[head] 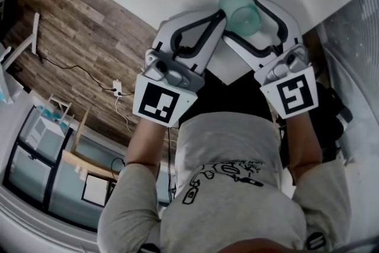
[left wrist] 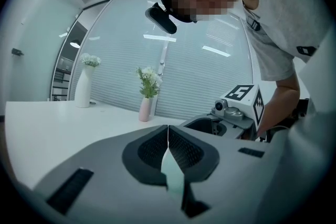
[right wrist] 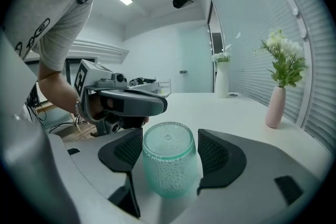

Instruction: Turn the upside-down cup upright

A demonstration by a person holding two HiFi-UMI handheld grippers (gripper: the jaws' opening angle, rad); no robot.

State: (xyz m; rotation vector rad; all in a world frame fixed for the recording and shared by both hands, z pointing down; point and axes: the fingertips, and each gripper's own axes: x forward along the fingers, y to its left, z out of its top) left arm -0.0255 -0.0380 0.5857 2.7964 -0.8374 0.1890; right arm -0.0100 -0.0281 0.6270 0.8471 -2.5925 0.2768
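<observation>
Two grippers at cup (right wrist: pixel 169 165) on table (right wrist: pixel 231 113). Right gripper (right wrist: pixel 170 139) spread, cup straddled, not clamped. Left gripper (left wrist: pixel 168 131) pressed together, empty, seen at cup's 10 o'clock.

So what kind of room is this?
Probably an office or meeting room, though I can't be sure. There's a long white table, a tall glass wall with pale slatted blinds, and a slim pink vase of flowers set out as decoration.
</observation>
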